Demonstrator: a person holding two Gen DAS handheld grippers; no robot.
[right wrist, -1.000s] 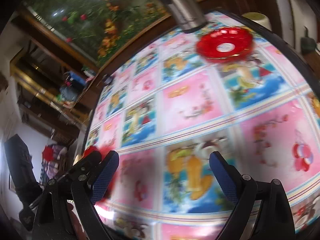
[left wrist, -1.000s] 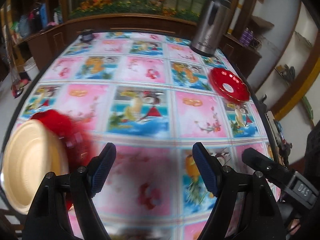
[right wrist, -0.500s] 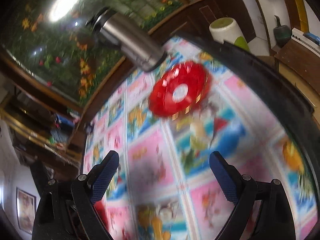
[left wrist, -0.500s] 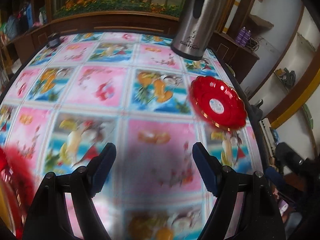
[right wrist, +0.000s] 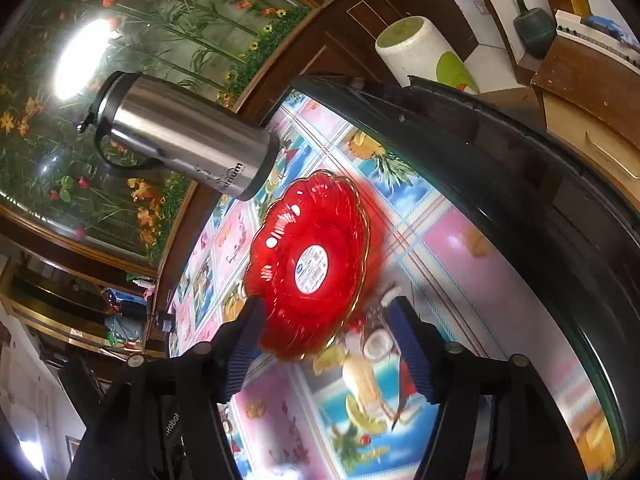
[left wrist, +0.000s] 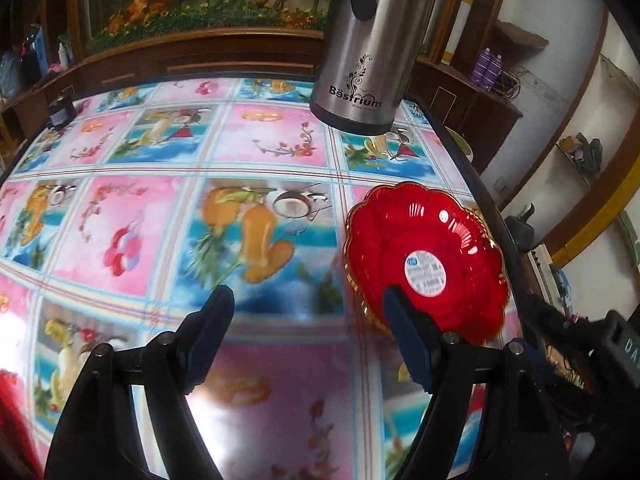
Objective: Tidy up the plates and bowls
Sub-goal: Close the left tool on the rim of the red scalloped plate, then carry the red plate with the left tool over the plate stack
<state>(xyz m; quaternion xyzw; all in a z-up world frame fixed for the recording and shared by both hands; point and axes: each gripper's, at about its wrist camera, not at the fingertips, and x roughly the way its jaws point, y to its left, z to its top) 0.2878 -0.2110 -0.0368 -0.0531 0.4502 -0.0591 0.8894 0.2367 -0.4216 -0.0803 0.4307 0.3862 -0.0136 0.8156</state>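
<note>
A red plate [left wrist: 426,258] with a wavy gold-edged rim and a white sticker in its middle lies on the table [left wrist: 264,148], near the table's dark right edge. The table carries a cloth of pink and blue squares with fruit pictures. Behind the plate, well apart from it, a steel flask [left wrist: 364,48] stands upright.

The left gripper [left wrist: 308,320] hangs above the cloth just left of the plate. Its jaws have just been closing a little, but they stand at a middle width and only the cloth shows between them. Its right finger [left wrist: 404,336] covers the plate's near-left rim in this view; I cannot tell if it touches.

In the right wrist view the whole scene is tilted. The right gripper [right wrist: 324,330] is at the near rim of the plate [right wrist: 308,264]. Its jaws have just been closing, and the near edge of the plate lies between them. The left finger [right wrist: 244,340] is right at the rim; the right finger [right wrist: 412,348] stands apart from it, so the plate is not gripped. The flask [right wrist: 180,136] shows beyond the plate, and a white container [right wrist: 416,50] stands off the table
</note>
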